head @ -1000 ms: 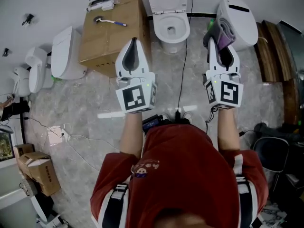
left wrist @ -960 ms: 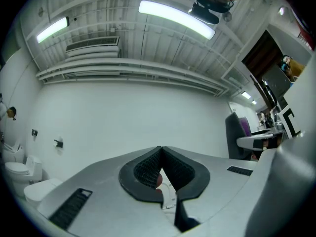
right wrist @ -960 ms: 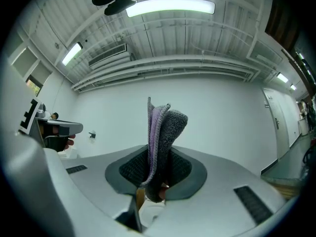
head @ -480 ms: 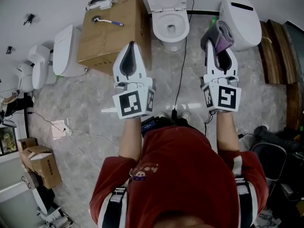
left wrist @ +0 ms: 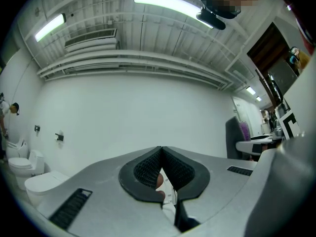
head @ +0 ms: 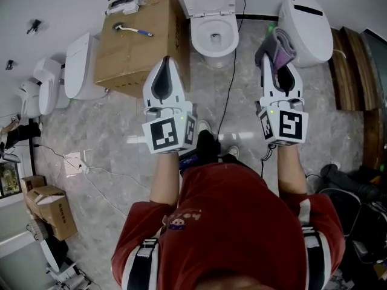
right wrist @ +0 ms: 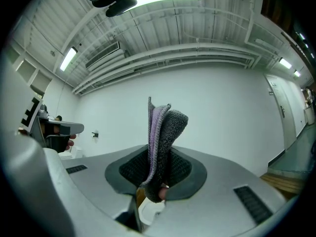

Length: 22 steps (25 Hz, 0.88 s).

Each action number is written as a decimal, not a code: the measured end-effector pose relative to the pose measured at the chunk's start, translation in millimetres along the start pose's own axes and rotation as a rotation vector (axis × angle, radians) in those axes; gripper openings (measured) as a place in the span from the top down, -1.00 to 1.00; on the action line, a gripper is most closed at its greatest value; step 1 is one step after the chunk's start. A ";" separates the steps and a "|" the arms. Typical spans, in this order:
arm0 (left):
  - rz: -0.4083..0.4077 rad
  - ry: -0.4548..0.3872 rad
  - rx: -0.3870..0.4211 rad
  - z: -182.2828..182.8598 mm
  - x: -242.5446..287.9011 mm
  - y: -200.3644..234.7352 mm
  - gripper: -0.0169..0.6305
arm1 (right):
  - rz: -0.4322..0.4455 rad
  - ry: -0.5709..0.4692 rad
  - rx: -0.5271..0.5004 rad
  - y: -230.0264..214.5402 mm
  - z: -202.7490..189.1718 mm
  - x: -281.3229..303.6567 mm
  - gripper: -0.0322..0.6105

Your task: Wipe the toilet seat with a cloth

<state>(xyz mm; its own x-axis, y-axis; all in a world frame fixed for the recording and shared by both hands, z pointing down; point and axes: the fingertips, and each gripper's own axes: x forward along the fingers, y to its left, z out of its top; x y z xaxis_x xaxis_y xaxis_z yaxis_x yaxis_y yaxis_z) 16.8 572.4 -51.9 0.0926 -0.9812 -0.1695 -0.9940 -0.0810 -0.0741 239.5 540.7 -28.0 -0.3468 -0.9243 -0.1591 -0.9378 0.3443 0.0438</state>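
A white toilet (head: 211, 23) with its lid up and seat down stands against the far wall, ahead of me and between my two grippers. My left gripper (head: 164, 65) is shut with nothing in it, its pads (left wrist: 148, 169) pressed together, and it points toward the cardboard box. My right gripper (head: 274, 48) is shut on a folded grey and purple cloth (head: 277, 46), which sticks up out of the jaws (right wrist: 162, 132). Both grippers hang short of the toilet, above the floor.
A large cardboard box (head: 143, 41) with a brush (head: 133, 28) on top stands left of the toilet. Another white toilet (head: 308, 26) is at the right, more fixtures (head: 78, 65) at the left. A black cable (head: 230, 83) runs down the marble floor.
Both grippers have moved a little forward toward the toilets, and the right one still holds the cloth. My foot has stepped forward between my arms.
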 end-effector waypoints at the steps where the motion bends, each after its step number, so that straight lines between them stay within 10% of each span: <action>1: -0.004 -0.003 0.001 -1.1 6.0 2.9 0.91 | -0.004 0.001 -0.003 0.2 -0.7 6.5 0.65; 22: -0.079 -0.039 -0.061 -16.0 168.4 160.3 0.91 | -0.071 -0.011 -0.082 79.1 10.7 204.6 0.65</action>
<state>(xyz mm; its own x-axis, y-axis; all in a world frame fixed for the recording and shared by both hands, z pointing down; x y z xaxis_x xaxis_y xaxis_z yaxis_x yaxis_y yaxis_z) -127.8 391.4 -76.7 0.1716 -0.9639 -0.2038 -0.9851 -0.1693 -0.0288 94.5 380.6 -67.7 -0.2798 -0.9438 -0.1758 -0.9582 0.2632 0.1123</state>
